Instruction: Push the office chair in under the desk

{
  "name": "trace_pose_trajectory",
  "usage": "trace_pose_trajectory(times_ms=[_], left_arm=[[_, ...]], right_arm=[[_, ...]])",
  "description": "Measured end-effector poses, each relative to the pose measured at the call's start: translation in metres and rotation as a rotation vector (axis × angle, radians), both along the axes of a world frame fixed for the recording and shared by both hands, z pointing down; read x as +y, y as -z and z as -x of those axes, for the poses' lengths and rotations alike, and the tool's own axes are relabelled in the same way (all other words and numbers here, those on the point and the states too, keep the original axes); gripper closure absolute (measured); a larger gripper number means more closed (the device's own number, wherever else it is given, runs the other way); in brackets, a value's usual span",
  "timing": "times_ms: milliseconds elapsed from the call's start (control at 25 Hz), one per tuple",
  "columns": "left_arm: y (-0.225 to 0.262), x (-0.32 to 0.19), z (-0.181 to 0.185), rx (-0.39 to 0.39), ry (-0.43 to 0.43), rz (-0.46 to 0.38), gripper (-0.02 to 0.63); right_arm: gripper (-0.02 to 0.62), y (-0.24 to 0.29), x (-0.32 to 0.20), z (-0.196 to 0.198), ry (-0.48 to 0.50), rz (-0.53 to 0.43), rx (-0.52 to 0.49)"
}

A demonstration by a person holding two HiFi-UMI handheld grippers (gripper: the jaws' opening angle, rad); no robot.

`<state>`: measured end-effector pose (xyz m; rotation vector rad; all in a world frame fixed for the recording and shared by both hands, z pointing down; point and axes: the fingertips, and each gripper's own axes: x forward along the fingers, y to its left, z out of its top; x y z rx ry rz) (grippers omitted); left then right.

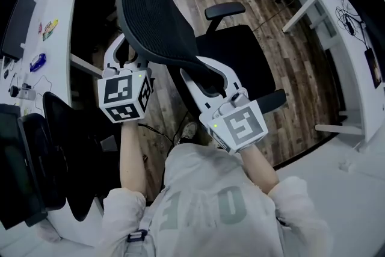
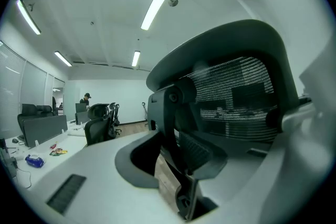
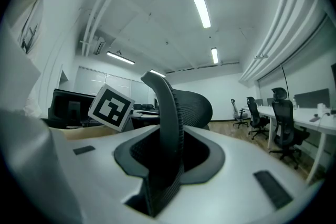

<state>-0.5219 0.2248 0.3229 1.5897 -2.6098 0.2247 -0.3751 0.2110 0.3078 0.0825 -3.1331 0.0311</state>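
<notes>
Both left tool, right tool grip backrest

A brown wood-plank floor spreads to the right, a second black mesh chair stands near left just beside a black flat monitor, a small blue object lies farther off on the left, tangled black cables sit far right, and long white ceiling light strips run above a distant person in a dark cap.
</notes>
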Motion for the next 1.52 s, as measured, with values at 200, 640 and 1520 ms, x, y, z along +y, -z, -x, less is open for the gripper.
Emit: trace_pose_trajectory(times_ms=[200,640,1520], left_arm=[[-0.001,-0.019,-0.011,-0.003,-0.045,0.016,0.482],[-0.002,-0.097,-0.059,0.000,-0.166,0.016,0.477],[-0.004,-0.287,-0.171,0.023,-0.364,0.016,0.532]], right_arm=[[0.492,0.001,-0.016,-0.011,-0.035,-0.021,0.025],[0.492,-0.003,-0.086,-0.056,-0.087,-0.101,0.074],[0.485,-0.008,-0.252,-0.167,-0.186,-0.124,0.122]])
